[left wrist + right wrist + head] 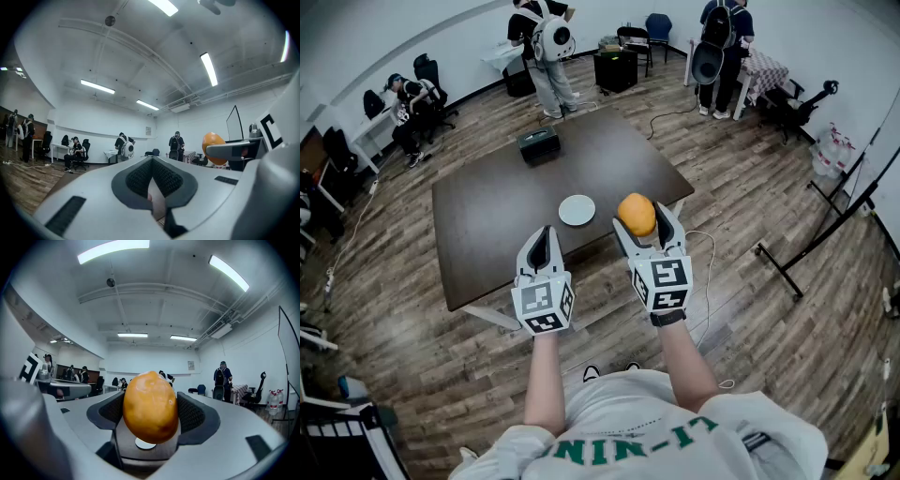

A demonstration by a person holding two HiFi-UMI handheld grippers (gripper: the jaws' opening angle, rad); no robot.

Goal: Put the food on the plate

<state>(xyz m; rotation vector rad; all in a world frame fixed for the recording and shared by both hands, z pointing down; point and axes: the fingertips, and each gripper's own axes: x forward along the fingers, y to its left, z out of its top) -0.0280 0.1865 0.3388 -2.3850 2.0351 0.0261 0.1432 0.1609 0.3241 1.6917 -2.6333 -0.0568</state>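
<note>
Head view: the left tongs [546,234] hang over the near edge of the bench [487,216], clenched on nothing. The left gripper view shows their pads meeting with no thing between them. Just beyond their tips and a little right, the plate [577,210] lies bare on the bench, close to its near edge. Right again is the food [637,215], an orange egg-shaped lump. It is gripped in the right tongs [639,221] and held level in the air, clear of the plate. In the right gripper view the jaws stand wide and press on its two flanks.

The coming move turns on one relation: the plate lies left of the food and below it, just beside it as seen from above. The right tongs would have to carry it left and down, and the right hand alone has the load.

In the right gripper view the food stands on end, its long axis near upright and slightly tilted, crosswise to the jaws' reach. From above it looks almost round. Set down this way, it would likely topple onto its side.
</note>
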